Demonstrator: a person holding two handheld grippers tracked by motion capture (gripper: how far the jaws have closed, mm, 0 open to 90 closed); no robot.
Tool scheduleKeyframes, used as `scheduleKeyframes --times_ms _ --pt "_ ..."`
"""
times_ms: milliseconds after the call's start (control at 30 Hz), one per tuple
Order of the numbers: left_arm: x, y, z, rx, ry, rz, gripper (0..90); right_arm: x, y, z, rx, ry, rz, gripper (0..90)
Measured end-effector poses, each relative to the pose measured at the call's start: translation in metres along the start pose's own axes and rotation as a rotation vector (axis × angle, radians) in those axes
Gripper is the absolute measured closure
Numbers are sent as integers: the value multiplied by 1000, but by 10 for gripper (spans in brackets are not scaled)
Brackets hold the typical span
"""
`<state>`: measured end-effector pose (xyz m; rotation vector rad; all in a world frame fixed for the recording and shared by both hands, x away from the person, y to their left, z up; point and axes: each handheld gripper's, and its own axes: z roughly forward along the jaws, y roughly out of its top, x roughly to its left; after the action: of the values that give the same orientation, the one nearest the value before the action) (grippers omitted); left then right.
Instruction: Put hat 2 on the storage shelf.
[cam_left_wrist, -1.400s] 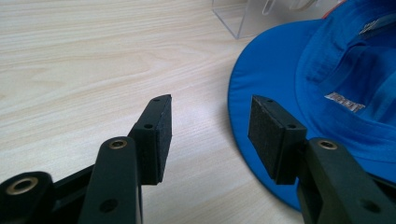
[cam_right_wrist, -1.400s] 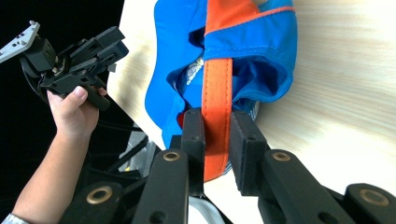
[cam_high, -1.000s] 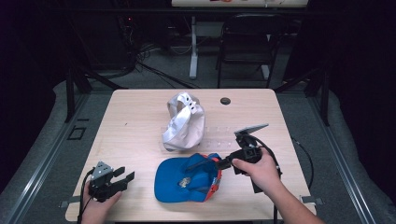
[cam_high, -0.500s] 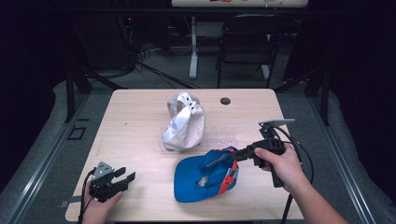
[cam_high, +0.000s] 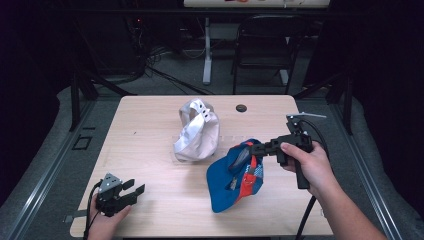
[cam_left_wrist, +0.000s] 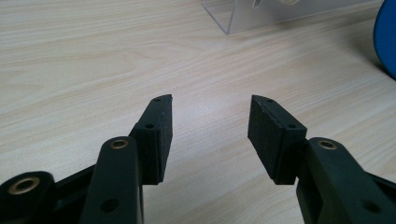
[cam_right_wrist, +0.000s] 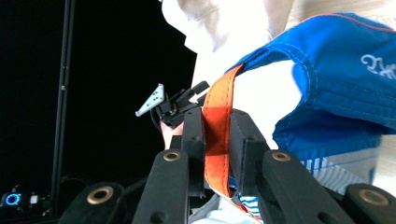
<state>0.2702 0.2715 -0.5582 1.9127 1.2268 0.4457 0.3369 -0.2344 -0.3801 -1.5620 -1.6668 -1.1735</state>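
On the pale wood counter (cam_high: 150, 130), your right tool (cam_high: 256, 148) pinches only the blue cap's (cam_high: 235, 180) orange strap (cam_right_wrist: 215, 140) beside the white cap (cam_high: 197, 132), so it could slip free; your left tool (cam_high: 134, 190) gapes empty.

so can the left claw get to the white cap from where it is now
Probably yes. The left claw is open with nothing between its jaws, and bare table lies between it and the white cap. The blue cap, held up by the right claw, sits off to the side.
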Motion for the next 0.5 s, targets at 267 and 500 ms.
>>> scheduleKeyframes --times_ms 267,500 --pt "0 0 1 1 0 1 505 6 2 -11 -16 22 9 777" --pt "0 0 1 1 1 2 505 3 3 -21 -35 45 25 778"
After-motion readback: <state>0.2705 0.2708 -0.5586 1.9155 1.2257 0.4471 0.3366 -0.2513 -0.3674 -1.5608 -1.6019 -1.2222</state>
